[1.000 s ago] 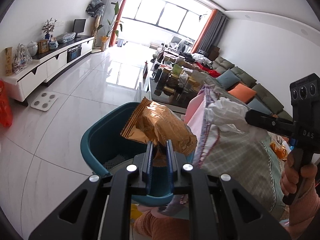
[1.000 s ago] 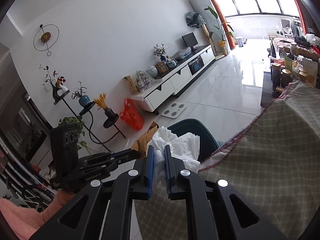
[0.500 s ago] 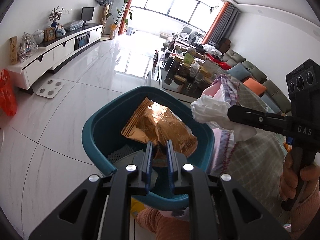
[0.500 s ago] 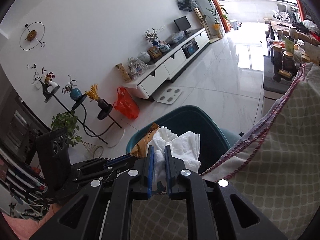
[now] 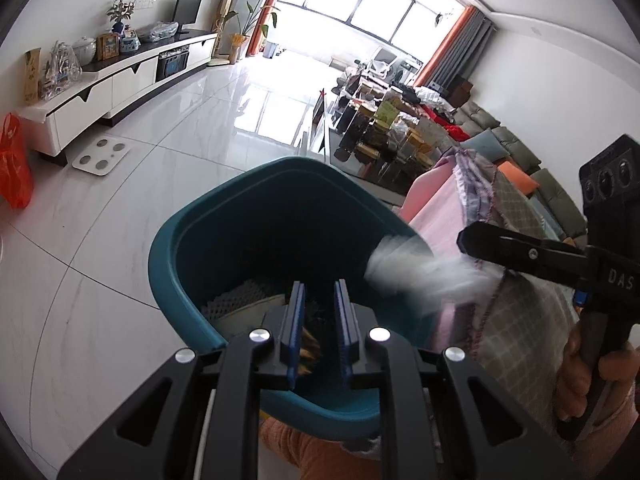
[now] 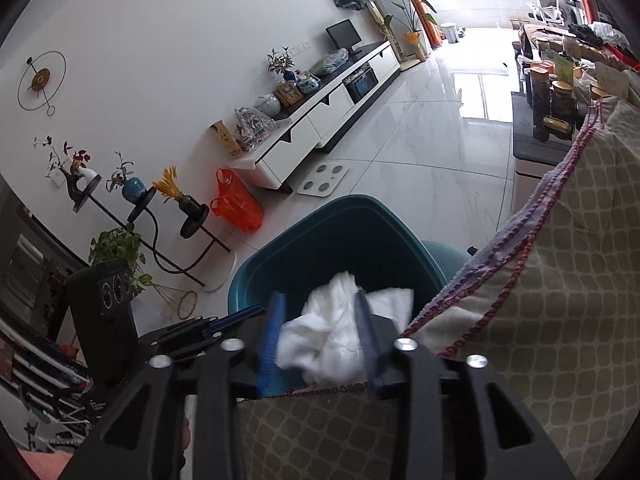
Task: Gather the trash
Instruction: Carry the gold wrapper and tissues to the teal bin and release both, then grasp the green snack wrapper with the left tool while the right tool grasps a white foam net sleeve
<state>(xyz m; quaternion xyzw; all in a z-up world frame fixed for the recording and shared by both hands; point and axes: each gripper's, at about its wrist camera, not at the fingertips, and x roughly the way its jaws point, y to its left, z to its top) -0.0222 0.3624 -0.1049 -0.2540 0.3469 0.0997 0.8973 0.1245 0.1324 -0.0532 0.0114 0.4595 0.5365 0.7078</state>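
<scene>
Both grippers over teal bin (image 5: 192,240): left gripper (image 5: 320,322) released, empty; right gripper (image 6: 320,336) released, tissue (image 6: 340,332) between.

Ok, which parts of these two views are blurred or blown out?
Left wrist view: the crumpled white tissue is motion-smeared over the teal plastic bin, and the big window is blown out. Right wrist view: the right hand-held gripper fingers smear, and floor glare washes out.

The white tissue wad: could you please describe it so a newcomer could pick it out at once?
Find the teal bin on the pale tiled floor beside the checked cloth. Above its opening, between the spread blue fingers of the right gripper, is the crumpled tissue wad. It is the only white, soft thing there.
</scene>
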